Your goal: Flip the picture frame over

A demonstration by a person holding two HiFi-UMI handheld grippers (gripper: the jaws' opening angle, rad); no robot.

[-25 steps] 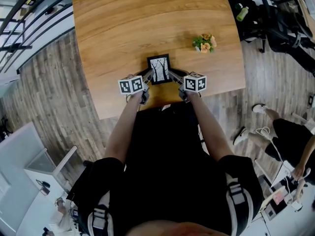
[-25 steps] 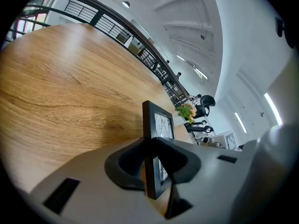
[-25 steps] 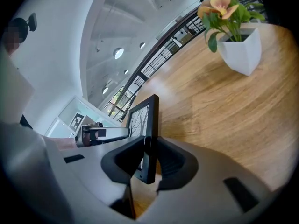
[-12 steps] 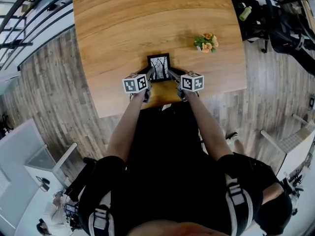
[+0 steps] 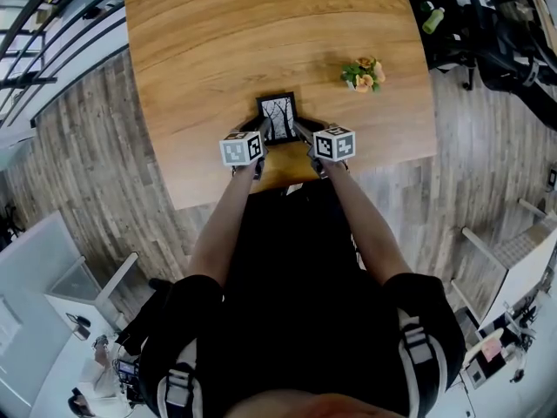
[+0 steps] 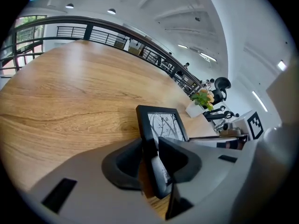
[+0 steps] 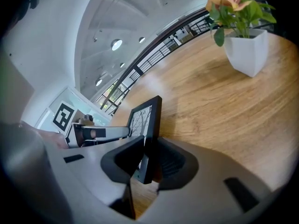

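head view: frame (image 5: 278,117) tipped up near 6 o'clock edge of table (image 5: 218,42), nipped at 8 o'clock by left claw (image 5: 263,132), jaws just eased wider round its edge, at 4 o'clock by right claw (image 5: 299,131), half shut on it; may slip from that loosening left grip mid-turn and slap down.

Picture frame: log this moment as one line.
picture frame: image side up, not flipped | left gripper: pads on its left edge, jaws just opening slightly | right gripper: shut on its right edge | flower pot: apart, untouched
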